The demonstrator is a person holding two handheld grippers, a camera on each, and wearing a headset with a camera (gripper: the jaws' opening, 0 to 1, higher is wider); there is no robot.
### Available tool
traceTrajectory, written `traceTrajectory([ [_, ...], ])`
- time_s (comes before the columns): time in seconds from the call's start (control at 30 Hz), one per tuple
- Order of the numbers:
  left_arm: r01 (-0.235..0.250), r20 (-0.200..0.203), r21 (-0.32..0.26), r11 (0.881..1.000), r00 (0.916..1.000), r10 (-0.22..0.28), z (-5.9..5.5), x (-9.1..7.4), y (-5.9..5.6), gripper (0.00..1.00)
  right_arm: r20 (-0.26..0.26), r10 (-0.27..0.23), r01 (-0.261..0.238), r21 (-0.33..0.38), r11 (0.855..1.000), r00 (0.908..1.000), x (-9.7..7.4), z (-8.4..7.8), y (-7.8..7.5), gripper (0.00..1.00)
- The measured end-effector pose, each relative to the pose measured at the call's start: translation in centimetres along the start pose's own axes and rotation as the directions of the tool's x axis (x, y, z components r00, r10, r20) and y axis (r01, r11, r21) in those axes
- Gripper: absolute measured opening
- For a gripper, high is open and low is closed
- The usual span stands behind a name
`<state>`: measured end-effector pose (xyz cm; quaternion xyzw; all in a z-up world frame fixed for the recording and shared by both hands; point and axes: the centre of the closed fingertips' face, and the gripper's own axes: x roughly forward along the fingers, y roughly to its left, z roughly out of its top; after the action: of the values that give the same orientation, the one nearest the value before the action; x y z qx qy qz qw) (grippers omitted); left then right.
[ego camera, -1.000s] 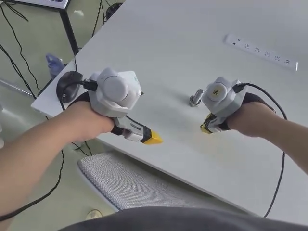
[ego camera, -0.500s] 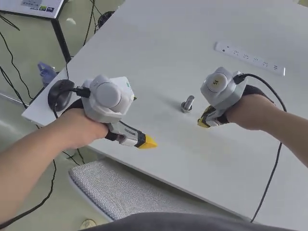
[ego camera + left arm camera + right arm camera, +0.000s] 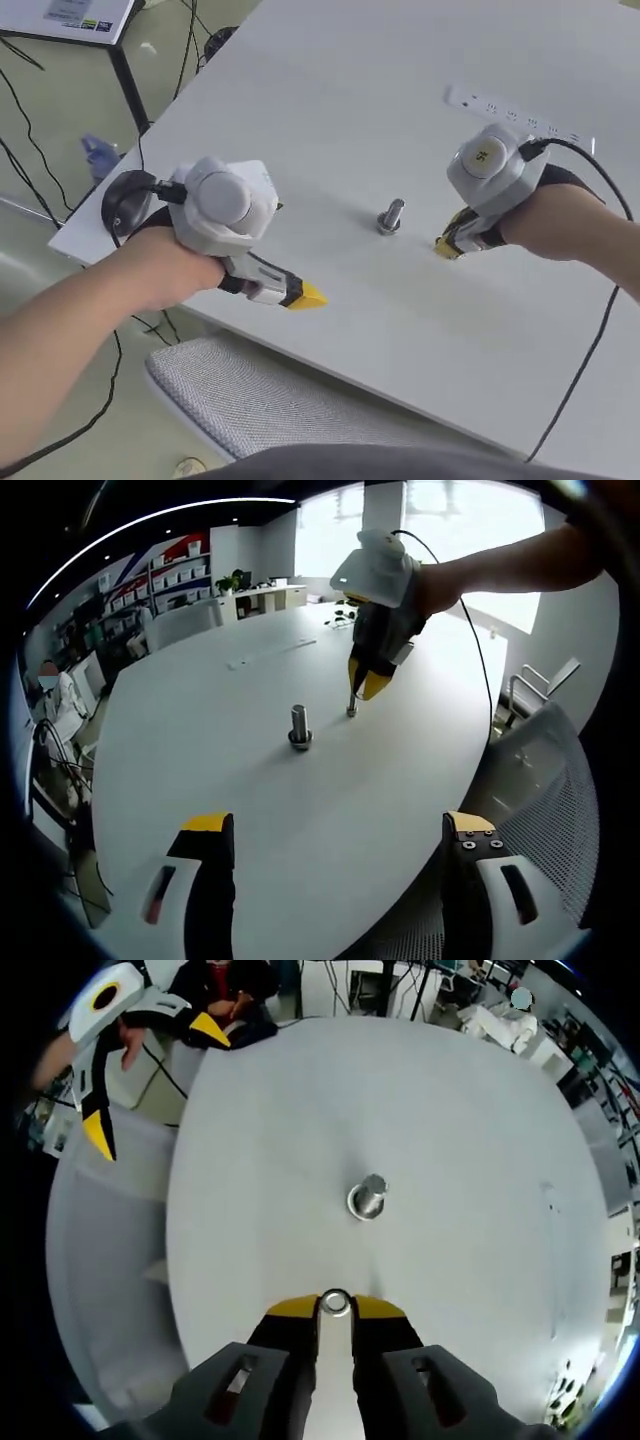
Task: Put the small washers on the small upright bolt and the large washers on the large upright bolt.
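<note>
Slippage threatens — right tongs (image 3: 336,1310) pinch a small silver ring washer (image 3: 335,1302) by its rim, near the upright steel bolt (image 3: 367,1198) on the white desk (image 3: 450,1110); tilted, it could snag the bolt's top. Left tongs (image 3: 338,822) hang spread.

Through the headset we look steeply down at the near edge of the table (image 3: 350,100). Our left gripper view sits low by that edge, facing across it; our right gripper view hangs close above, looking almost straight down. All three share the bolt (image 3: 391,216).
</note>
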<state>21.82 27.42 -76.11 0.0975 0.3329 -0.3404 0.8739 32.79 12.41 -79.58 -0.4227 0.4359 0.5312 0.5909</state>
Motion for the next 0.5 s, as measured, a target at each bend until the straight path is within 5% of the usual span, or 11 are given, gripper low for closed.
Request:
traceTrajectory([
  [0.5, 0.005, -0.007, 0.005, 1.0, 1.0, -0.004, -0.1, 0.0, -0.2, 0.83, -0.01, -0.063, 0.064, 0.055, 0.996, 0.998, -1.7, -2.0, -3.0, 0.12],
])
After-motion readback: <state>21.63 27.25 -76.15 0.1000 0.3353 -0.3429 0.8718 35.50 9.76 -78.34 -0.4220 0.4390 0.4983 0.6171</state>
